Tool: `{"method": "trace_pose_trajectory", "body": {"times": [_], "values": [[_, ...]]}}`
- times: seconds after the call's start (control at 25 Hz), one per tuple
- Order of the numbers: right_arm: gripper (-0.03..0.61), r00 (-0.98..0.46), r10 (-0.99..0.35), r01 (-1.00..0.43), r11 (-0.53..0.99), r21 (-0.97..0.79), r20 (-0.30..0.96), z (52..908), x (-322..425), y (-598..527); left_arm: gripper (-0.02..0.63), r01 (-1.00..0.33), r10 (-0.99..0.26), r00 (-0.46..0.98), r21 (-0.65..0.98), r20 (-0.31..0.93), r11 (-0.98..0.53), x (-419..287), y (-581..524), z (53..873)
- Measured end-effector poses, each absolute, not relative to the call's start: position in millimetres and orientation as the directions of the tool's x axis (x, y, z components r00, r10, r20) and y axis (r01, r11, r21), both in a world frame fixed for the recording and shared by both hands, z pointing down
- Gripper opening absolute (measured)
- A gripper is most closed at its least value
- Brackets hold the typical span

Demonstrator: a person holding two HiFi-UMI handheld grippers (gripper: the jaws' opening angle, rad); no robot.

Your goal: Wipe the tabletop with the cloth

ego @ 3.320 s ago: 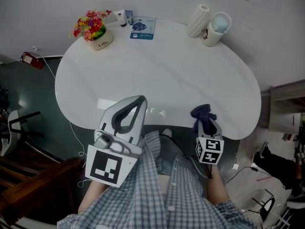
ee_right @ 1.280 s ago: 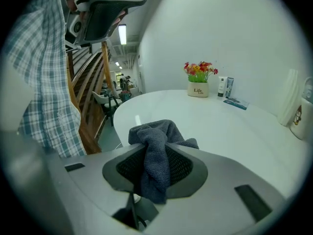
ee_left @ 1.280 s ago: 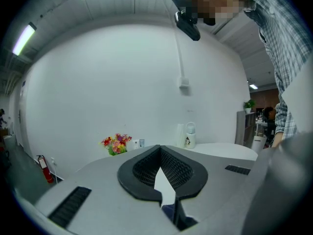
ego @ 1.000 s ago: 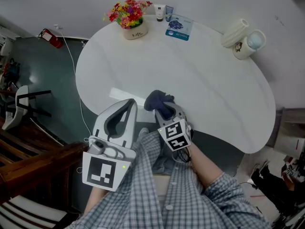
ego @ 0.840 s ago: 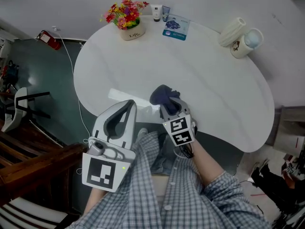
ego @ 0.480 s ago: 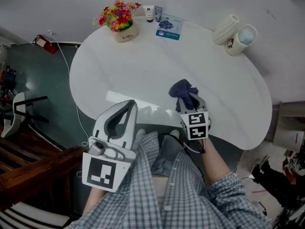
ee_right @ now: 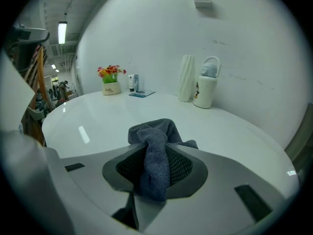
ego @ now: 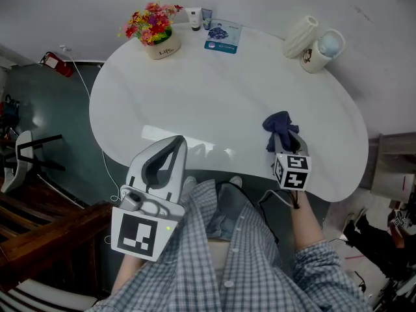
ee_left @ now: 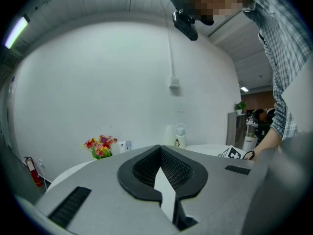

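The dark blue-grey cloth is bunched up and pressed on the white tabletop near its front right edge. My right gripper is shut on the cloth, which hangs between its jaws in the right gripper view. My left gripper hovers at the table's front left edge, shut with nothing between its jaws; the left gripper view shows the tips meeting.
A flower pot, two small tubes and a blue packet stand along the table's far edge. A ribbed white vase and a white jug stand at the far right. A red extinguisher lies on the floor at left.
My right gripper has slid the cloth rightwards along the table's front, from beside the left gripper to the front right. The left gripper has stayed put.
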State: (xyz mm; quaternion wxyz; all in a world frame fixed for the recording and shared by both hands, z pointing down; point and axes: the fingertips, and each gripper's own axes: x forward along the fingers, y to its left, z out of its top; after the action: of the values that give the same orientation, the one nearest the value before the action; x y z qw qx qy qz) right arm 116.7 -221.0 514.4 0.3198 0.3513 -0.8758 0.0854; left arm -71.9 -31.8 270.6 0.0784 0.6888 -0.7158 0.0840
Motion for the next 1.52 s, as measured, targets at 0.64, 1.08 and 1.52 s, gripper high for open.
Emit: {"method": "trace_pose_trajectory", "body": {"times": [0.64, 1.08, 1.52], "values": [[0.106, -0.511, -0.566, -0.691, 0.718, 0.083, 0.647, 516.2, 157.6, -269.9, 0.002, -0.996, -0.973, -0.088, -0.002, 0.215, 0.09, -34.6, -51.7, 272.6], [0.106, -0.597, -0.505, -0.595, 0.8, 0.078, 0.624, 514.6, 93.0, -275.1, 0.002, -0.982, -0.959, -0.185, 0.005, 0.214, 0.19, -27.2, -57.2, 273.4], [0.106, -0.663, -0.42, -0.488, 0.87, 0.068, 0.62, 510.8, 0.5, -252.5, 0.002, -0.979, -0.951, -0.196, 0.004, 0.237, 0.203, -64.8, -58.6, 274.0]]}}
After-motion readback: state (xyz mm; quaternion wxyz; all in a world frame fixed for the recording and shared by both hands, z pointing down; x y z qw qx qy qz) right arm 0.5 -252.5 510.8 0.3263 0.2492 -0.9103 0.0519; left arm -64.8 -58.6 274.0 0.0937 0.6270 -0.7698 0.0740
